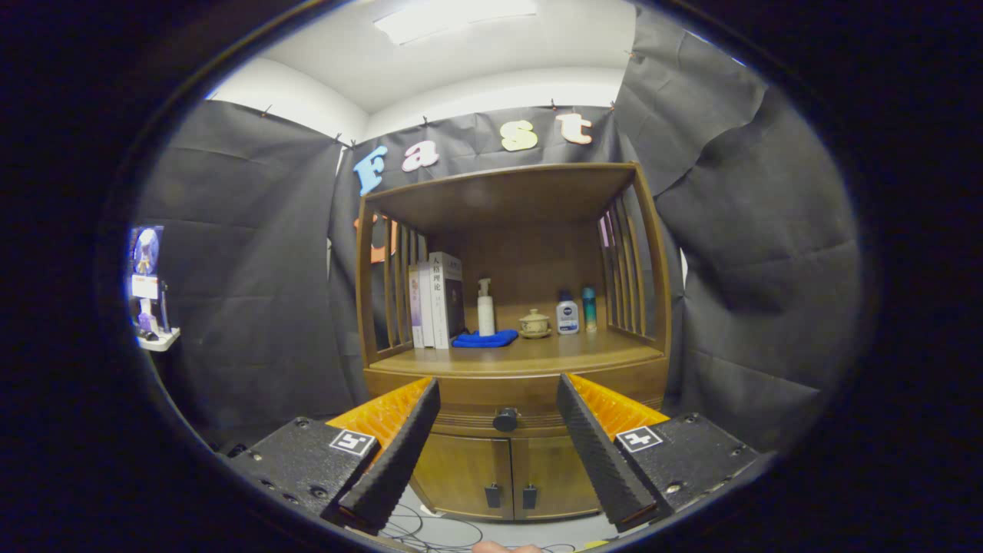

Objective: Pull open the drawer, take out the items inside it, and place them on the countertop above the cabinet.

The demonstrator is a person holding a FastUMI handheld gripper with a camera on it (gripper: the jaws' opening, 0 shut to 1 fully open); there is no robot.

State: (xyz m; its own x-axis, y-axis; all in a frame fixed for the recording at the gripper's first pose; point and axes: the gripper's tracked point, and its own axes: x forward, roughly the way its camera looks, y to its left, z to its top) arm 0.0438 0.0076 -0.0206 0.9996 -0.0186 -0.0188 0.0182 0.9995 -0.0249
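A wooden cabinet stands ahead with a shut drawer [468,418] under its countertop [537,355]. The drawer's round dark knob [505,419] lies beyond my fingertips, in line with the gap between them. My gripper [498,390] is open, its black ribbed fingers [407,445] spread wide with nothing between them. What the drawer holds is hidden. Below the drawer are two shut cabinet doors [507,476] with small dark handles.
On the countertop stand books [435,301], a white pump bottle [485,307], a blue cloth [484,339], a small lidded pot [534,323] and two small bottles [576,311]. A shelf roof covers it, with slatted sides. Cables [430,530] lie on the floor.
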